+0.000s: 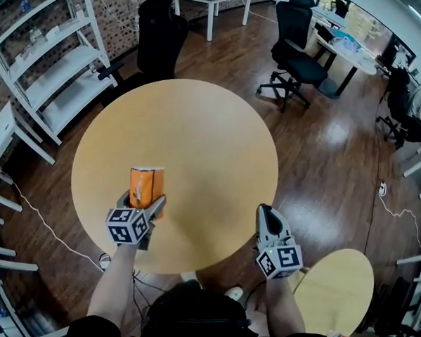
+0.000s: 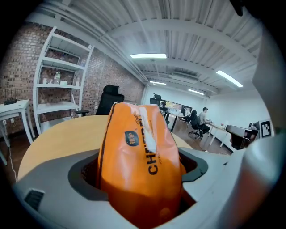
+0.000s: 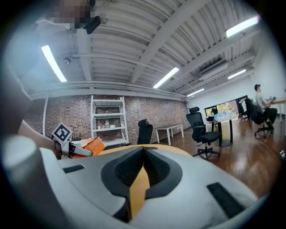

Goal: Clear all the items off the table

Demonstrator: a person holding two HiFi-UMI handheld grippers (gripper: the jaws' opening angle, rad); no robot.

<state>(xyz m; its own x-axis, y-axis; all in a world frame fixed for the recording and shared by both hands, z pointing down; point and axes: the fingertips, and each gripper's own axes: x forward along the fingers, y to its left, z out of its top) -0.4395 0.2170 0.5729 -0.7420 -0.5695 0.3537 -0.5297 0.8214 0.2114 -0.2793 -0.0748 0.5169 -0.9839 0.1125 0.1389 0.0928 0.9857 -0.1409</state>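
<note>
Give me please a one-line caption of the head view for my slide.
Left gripper holds an orange pack over the round table; right gripper is shut and empty.

Glossy, seemingly plastic orange pack point(image 2: 139, 161); smooth matt table point(image 1: 198, 142); shiny wood floor point(image 1: 331, 156).

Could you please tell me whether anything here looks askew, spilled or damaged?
Nothing stands out: the orange pack is held in the left claw, intact though creased; the right claw is shut, empty.

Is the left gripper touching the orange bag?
Touching. The left gripper squeezes the orange bag between its jaws, plain in the left gripper view.
</note>
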